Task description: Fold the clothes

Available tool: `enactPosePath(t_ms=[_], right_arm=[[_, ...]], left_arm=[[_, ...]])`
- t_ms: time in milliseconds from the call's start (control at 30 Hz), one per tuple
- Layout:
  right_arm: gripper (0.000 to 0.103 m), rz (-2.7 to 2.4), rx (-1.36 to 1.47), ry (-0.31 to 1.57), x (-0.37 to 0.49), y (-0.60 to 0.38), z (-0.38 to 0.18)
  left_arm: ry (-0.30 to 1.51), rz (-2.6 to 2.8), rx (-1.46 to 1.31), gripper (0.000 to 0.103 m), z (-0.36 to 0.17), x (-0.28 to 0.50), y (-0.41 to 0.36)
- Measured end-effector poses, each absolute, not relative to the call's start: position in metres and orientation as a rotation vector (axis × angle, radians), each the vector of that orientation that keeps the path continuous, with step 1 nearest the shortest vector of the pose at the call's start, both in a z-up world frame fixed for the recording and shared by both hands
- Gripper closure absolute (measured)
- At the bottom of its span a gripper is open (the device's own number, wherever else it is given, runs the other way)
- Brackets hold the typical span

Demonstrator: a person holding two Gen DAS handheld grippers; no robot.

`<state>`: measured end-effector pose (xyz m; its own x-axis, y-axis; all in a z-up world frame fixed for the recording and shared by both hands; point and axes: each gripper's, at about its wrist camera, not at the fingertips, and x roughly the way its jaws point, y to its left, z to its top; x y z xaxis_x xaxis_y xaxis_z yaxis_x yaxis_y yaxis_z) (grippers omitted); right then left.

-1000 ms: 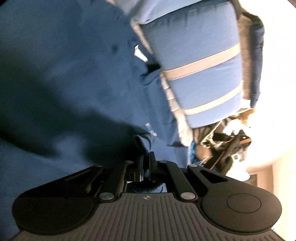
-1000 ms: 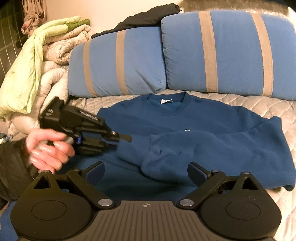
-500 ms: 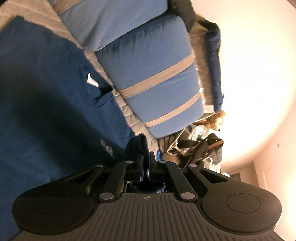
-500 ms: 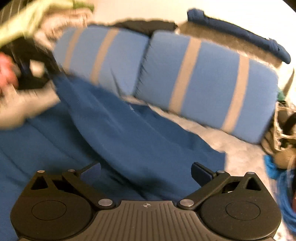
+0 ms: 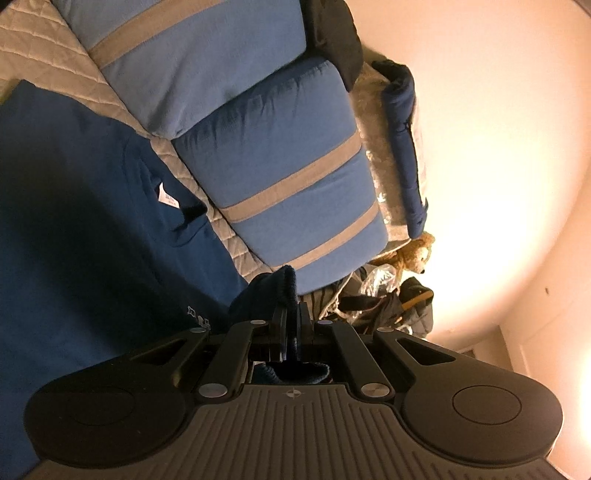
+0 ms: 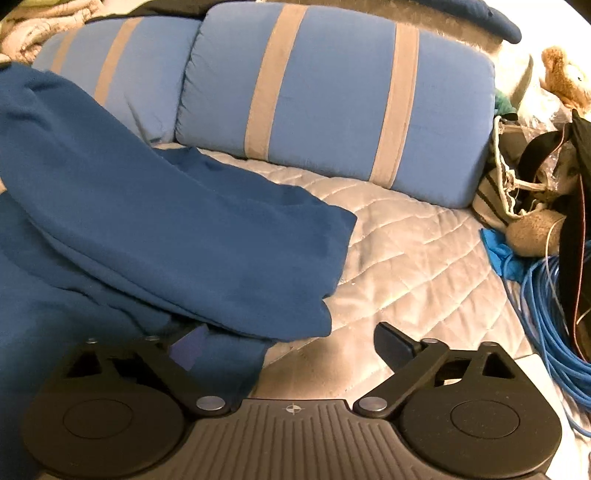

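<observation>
A dark blue sweatshirt point(image 5: 92, 221) lies spread on the quilted bed, its neck label showing. My left gripper point(image 5: 291, 314) is shut on the ribbed cuff point(image 5: 273, 291) of one sleeve and holds it up above the bed. In the right wrist view that sleeve point(image 6: 166, 229) stretches up to the upper left, over the sweatshirt's body. My right gripper point(image 6: 288, 343) hangs low over the garment's right edge, jaws wide and closing. Its left finger point(image 6: 188, 347) is over blue cloth, the right finger point(image 6: 391, 341) over bare quilt; neither pad presses on anything.
Two blue pillows point(image 6: 332, 99) with beige stripes lean at the head of the grey quilted bedspread point(image 6: 424, 266). A coil of blue cable point(image 6: 546, 314), bags point(image 6: 517, 177) and a teddy bear point(image 6: 565, 74) crowd the right side. Folded blankets point(image 6: 33, 26) are piled at the upper left.
My left gripper has risen with the cuff, drawing the sleeve up off the sweatshirt. My right gripper has swung right and down, from facing the whole garment to its right edge.
</observation>
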<state>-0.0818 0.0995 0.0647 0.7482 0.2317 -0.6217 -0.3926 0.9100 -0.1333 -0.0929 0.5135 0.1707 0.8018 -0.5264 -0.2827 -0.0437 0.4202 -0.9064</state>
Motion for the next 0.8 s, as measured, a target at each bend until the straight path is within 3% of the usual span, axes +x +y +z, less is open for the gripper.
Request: enactPosePath(t_ms=[267,600,800], right_arm=[[0.03,0.321,-0.272,0.629,-0.062,0.106,0.053],[0.084,0.394,-0.357,0.625,-0.063,0.118,0.054],[0.089,0.405,-0.341,0.628,-0.061,0.119,0.064]], left_arm=[[0.538,-0.28,-1.095,0.099,0.188,-0.108,0.539],[0.544,-0.158,-1.02,0.099,0.189,-0.138,0.589],[0.609,-0.069,-0.927,0.099,0.172,-0.152,0.606]])
